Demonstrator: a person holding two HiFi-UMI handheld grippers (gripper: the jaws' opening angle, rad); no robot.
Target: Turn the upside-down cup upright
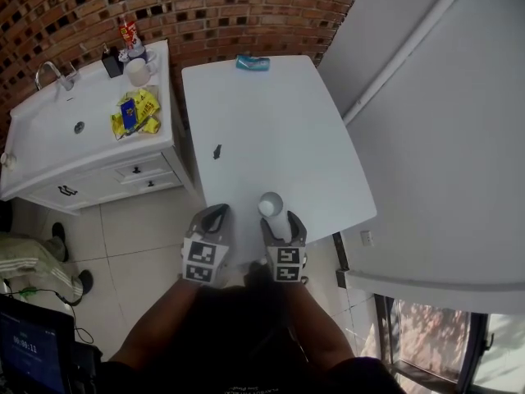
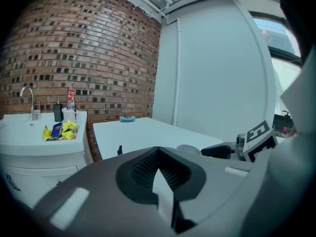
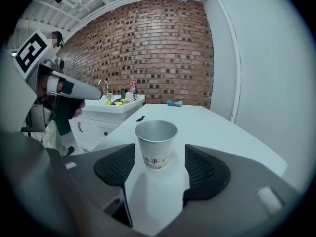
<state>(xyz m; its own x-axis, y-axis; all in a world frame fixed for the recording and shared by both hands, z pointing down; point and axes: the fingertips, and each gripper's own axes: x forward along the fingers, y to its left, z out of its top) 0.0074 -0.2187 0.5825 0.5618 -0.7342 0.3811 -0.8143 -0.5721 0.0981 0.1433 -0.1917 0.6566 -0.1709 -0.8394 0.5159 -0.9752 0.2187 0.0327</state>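
A white paper cup point(image 1: 271, 204) point(image 3: 156, 143) stands upright, mouth up, near the front edge of the white table point(image 1: 271, 121). My right gripper point(image 1: 281, 220) point(image 3: 159, 164) is open. Its pads sit either side of the cup's base with a gap on both sides, so they do not touch it. My left gripper point(image 1: 220, 212) point(image 2: 158, 154) is just to the left of it, jaws brought together at the tips and holding nothing. In the left gripper view, the cup's rim point(image 2: 188, 149) peeks over the jaws, next to the right gripper point(image 2: 222, 150).
A small black object point(image 1: 217, 151) lies mid-table and a blue object point(image 1: 253, 62) at the far edge. Left of the table is a white sink cabinet point(image 1: 49, 130) with a mug point(image 1: 139, 72) and yellow packets point(image 1: 135, 113). A white wall runs along the right.
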